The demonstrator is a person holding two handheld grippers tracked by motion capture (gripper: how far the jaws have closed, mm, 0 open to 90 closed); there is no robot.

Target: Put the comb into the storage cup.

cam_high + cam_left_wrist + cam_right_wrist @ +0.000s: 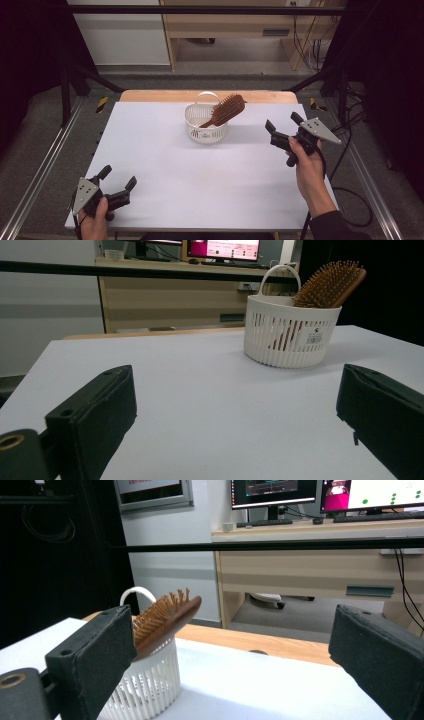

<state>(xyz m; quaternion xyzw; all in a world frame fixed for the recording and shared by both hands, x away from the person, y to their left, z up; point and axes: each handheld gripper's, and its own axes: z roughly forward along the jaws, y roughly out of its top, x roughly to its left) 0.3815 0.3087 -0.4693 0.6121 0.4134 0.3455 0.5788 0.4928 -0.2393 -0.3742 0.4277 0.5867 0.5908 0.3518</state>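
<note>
Nearest the person, at the table's front left corner, the left gripper (118,179) is held low over the white table (200,175) with its jaws spread wide and nothing between them; in the left gripper view bare tabletop fills the gap between the two black jaws. Farther in and on the other side, the right gripper (282,123) is raised near the table's right edge, its jaws likewise wide apart and empty, pointing roughly toward the middle of the table. Beyond both, near the far edge and about centred, stands a white slotted basket (205,131) with a loop handle. A wooden hairbrush (227,109) stands in it handle down, tilted so the bristled head sticks out over the rim toward the right. Through the basket's slots in the left gripper view a brownish shape shows, probably the brush handle, though it is too indistinct to be sure. Both grippers are well apart from the basket.
</note>
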